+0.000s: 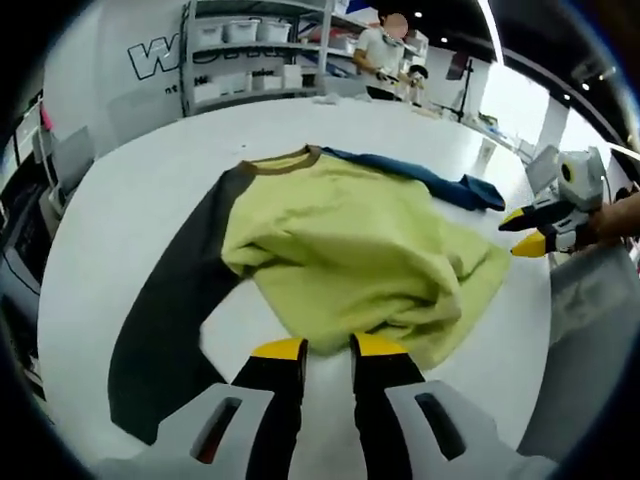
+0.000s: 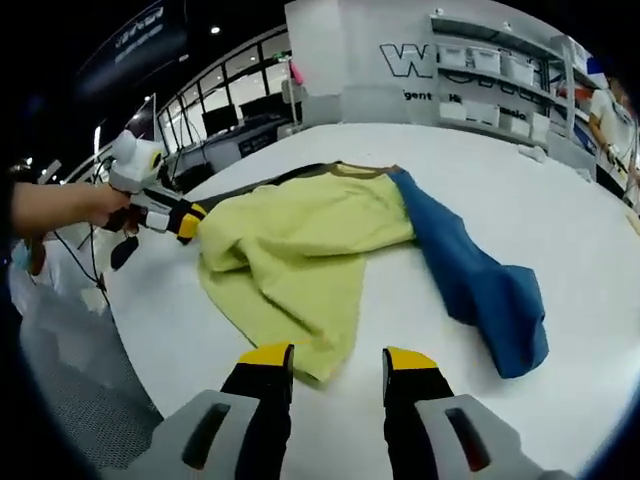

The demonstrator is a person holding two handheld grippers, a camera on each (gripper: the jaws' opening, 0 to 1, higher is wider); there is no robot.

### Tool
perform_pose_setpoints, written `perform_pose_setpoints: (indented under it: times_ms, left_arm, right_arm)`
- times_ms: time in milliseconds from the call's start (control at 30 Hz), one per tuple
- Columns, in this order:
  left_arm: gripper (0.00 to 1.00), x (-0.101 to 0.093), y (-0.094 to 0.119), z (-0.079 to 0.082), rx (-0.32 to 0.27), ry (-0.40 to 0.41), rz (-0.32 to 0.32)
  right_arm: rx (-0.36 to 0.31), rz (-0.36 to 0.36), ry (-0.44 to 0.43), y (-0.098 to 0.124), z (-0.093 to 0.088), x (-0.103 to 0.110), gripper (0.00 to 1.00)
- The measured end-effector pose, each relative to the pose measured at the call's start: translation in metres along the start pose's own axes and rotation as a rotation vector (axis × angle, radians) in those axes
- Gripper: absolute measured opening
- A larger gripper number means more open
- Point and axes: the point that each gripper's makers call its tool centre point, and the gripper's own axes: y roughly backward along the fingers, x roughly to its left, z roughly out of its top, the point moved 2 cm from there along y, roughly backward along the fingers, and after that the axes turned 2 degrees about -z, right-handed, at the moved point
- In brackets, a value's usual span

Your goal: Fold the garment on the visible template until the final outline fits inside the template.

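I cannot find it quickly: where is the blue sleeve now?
In the right gripper view the blue sleeve lies on the white table, right of the yellow body, ahead of the right gripper.

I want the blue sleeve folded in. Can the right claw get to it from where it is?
Probably yes. The right claw is open, holds nothing, and hovers over the white table. The blue sleeve lies flat just ahead, with only bare tabletop between them.

Our left gripper (image 1: 328,348) has black jaws with yellow tips and grey bases with dark slots. Our right gripper (image 2: 337,361) looks the same. We see a white round part on each, held by a bare hand (image 2: 88,204).
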Motion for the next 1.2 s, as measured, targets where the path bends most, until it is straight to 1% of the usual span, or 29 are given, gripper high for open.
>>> perform_pose_setpoints:
  times_ms: [133, 267, 300, 533, 600, 733, 833, 933, 1067, 1200]
  left_arm:
    - [0.22, -0.001, -0.002, -0.003, 0.009, -0.004, -0.005]
    - [0.21, -0.002, -0.003, -0.002, 0.009, -0.001, -0.004]
    - [0.21, -0.002, -0.004, -0.002, 0.009, -0.004, -0.003]
    - [0.17, -0.005, -0.009, -0.001, 0.002, 0.002, -0.003]
    - [0.17, -0.005, -0.011, -0.001, 0.001, 0.004, -0.003]
    - [0.16, -0.006, -0.013, 0.000, -0.004, 0.005, 0.003]
    - [0.14, -0.006, -0.015, 0.001, -0.007, 0.015, 0.002]
    - [0.11, -0.007, -0.015, 0.002, -0.012, 0.020, -0.001]
    - [0.08, -0.007, -0.012, 0.003, -0.025, 0.025, -0.001]
    - [0.08, -0.007, -0.010, 0.002, -0.026, 0.019, 0.000]
  right_arm:
    - [0.011, 0.003, 0.001, -0.003, -0.005, 0.005, 0.27]
    - [0.016, 0.004, 0.007, -0.006, -0.007, 0.008, 0.18]
    - [0.013, 0.004, 0.008, -0.007, -0.006, 0.009, 0.18]
    - [0.040, 0.009, -0.004, -0.016, -0.012, 0.012, 0.18]
    - [0.032, -0.001, 0.008, -0.014, -0.010, 0.013, 0.17]
    - [0.034, -0.001, -0.004, -0.016, -0.008, 0.013, 0.15]
    - [0.036, -0.005, -0.005, -0.018, -0.007, 0.012, 0.11]
    - [0.032, -0.006, -0.008, -0.017, -0.007, 0.012, 0.00]
    - [0.023, 0.002, 0.004, -0.016, -0.005, 0.012, 0.00]
    - [0.012, 0.003, 0.009, -0.013, -0.001, 0.011, 0.00]
